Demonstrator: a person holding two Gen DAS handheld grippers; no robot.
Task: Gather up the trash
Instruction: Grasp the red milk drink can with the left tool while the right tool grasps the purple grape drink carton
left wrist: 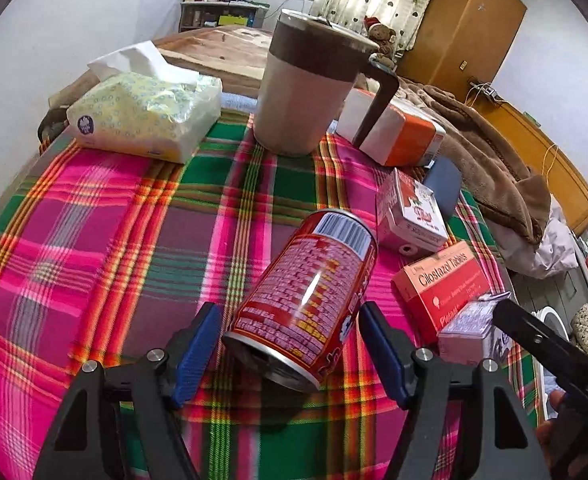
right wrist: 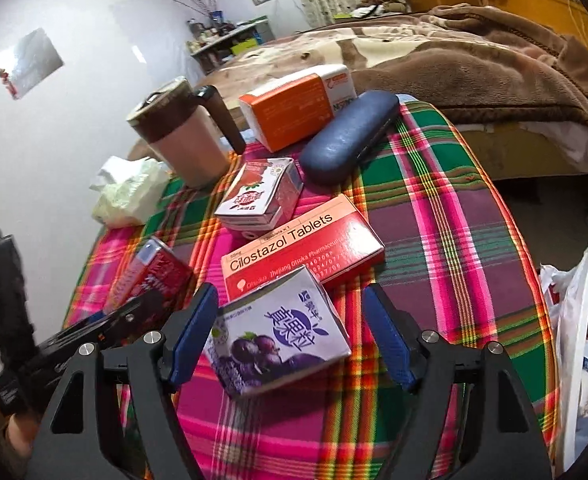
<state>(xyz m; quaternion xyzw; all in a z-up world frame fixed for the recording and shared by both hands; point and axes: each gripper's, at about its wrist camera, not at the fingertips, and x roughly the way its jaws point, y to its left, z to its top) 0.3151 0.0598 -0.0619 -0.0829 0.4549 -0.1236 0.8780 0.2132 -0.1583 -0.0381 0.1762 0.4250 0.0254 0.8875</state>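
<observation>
A red drink can (left wrist: 306,292) lies on its side on the plaid tablecloth (left wrist: 113,220), open end toward the camera. My left gripper (left wrist: 289,312) stands open around the can, with a narrow gap at each blue pad. The can (right wrist: 149,276) and the left gripper (right wrist: 105,320) also show at the left of the right wrist view. A purple grape juice carton (right wrist: 277,336) leans on the red Cilostazol Tablets box (right wrist: 302,248). My right gripper (right wrist: 289,292) is open around the carton, its pads clear of the sides.
A red-and-white drink carton (right wrist: 257,196), a blue glasses case (right wrist: 350,136), an orange-and-white box (right wrist: 294,108), a lidded mug (left wrist: 306,84) and a tissue pack (left wrist: 145,116) crowd the table's far side. A bag-lined white bin (right wrist: 574,320) stands at the right. A bed with a brown blanket (right wrist: 474,60) lies beyond.
</observation>
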